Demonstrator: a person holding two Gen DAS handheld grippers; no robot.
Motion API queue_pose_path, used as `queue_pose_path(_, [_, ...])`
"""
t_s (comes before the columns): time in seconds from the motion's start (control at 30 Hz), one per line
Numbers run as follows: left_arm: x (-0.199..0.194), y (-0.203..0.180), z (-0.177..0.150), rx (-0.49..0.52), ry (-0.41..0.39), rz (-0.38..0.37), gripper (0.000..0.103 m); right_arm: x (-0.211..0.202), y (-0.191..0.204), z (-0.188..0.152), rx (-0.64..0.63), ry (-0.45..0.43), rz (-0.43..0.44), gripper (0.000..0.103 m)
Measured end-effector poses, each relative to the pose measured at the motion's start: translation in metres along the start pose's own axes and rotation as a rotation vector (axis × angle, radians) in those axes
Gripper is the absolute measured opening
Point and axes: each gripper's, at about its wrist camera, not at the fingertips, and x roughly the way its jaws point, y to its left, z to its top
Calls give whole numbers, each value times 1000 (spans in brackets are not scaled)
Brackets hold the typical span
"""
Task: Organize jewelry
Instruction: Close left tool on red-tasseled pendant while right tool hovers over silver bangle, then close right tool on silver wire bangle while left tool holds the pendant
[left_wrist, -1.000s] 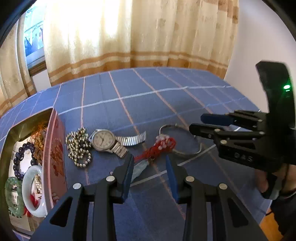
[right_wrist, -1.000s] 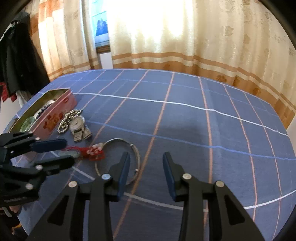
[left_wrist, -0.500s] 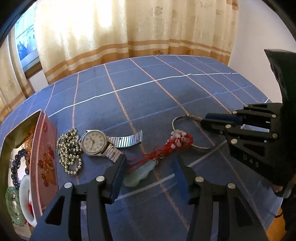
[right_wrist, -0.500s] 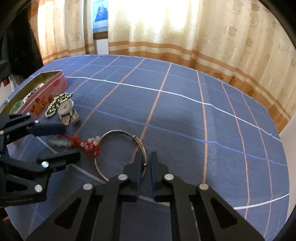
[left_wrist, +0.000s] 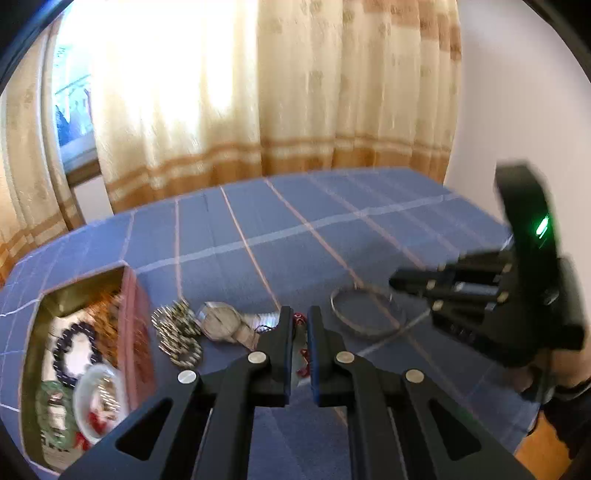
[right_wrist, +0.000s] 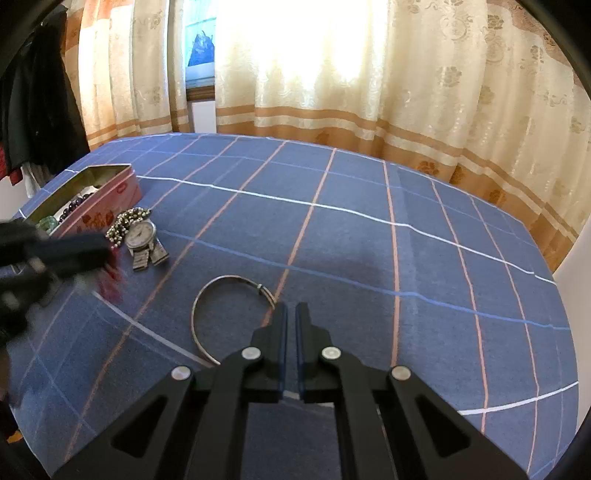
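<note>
The left gripper (left_wrist: 298, 318) has just been closing and now pinches the red cord (left_wrist: 303, 356) of a pendant necklace, whose strands hang between its pads; the view is blurred. The right gripper (right_wrist: 291, 314) is pressed together at the rim of the thin silver wire bangle (right_wrist: 207, 299), a flat-lying hoop on the blue checked cloth (right_wrist: 369, 236). Whether it holds the wire cannot be told. A metal-strapped wristwatch (right_wrist: 142, 236) lies face up beside a heap of silver ball chain (right_wrist: 127, 219), next to the open pink tin (right_wrist: 122, 192) with beaded bracelets inside.
</note>
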Motion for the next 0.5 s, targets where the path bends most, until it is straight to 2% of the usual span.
queue_pose_path(0.17, [-17, 9, 11, -14, -54, 1, 7, 4, -1, 3, 24, 6, 45, 6])
queue_pose_path(0.23, [-21, 12, 12, -26, -64, -6, 7, 7, -4, 5, 45, 22, 63, 21])
queue_pose_path(0.27, [-22, 13, 13, -29, -67, -5, 7, 10, -4, 5, 51, 28, 68, 39])
queue_pose_path(0.3, [-24, 13, 13, -31, -72, -1, 7, 13, -5, 6, 57, 38, 77, 44])
queue_pose_path(0.4, [-24, 16, 13, -34, -75, -2, 7, 19, -3, 6, 57, 71, 78, 44])
queue_pose_path(0.47, [-25, 18, 11, -37, -75, -7, 7, 16, -2, 6, 63, 60, 78, 44])
queue_pose_path(0.5, [-24, 18, 10, -39, -73, -6, 7, 14, -2, 6, 71, 55, 97, 51])
